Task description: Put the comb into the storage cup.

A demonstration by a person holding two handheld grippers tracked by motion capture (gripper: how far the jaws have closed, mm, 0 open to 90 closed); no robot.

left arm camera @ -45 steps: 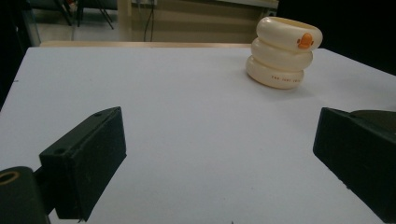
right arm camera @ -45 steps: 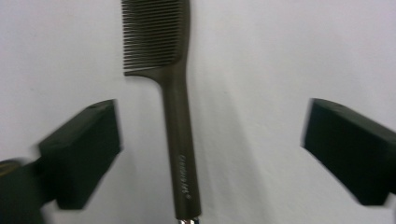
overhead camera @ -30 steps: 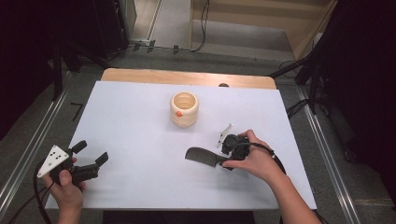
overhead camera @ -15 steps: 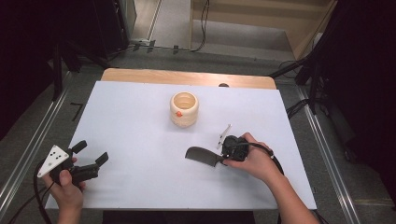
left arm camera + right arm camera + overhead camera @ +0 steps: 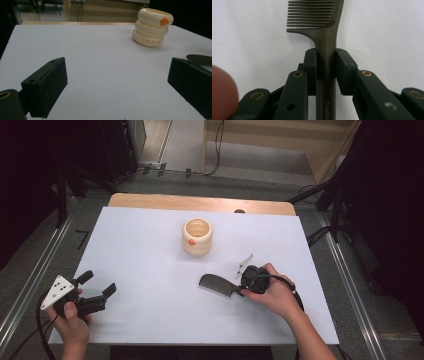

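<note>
The comb [image 5: 325, 37] lies flat on the white tabletop [image 5: 150, 245], its handle pinched between the fingers [image 5: 310, 70] of the right gripper [image 5: 325, 72], which have just been closing onto it. In the right gripper view the handle runs straight up between the two pads toward 12 o'clock, with the teeth spreading off to the 11 o'clock side beyond the fingertips. The grip sits on the neck of the handle, close behind the teeth.

The main risk, as I judge it, is the comb pivoting: the handle is narrow and smooth, and the toothed head hangs out ahead of the pinch (a long lever), so a quick lift or turn could let it swing or slip out. Lifting with the pads pressed low might also scrape the tabletop.

From the comb in the high view, the stacked-ring duck cup [image 5: 197, 236] stands at about 11 o'clock, well apart. The left gripper [image 5: 96, 289] rests far off at 9 o'clock, fingers spread wide around nothing.
</note>
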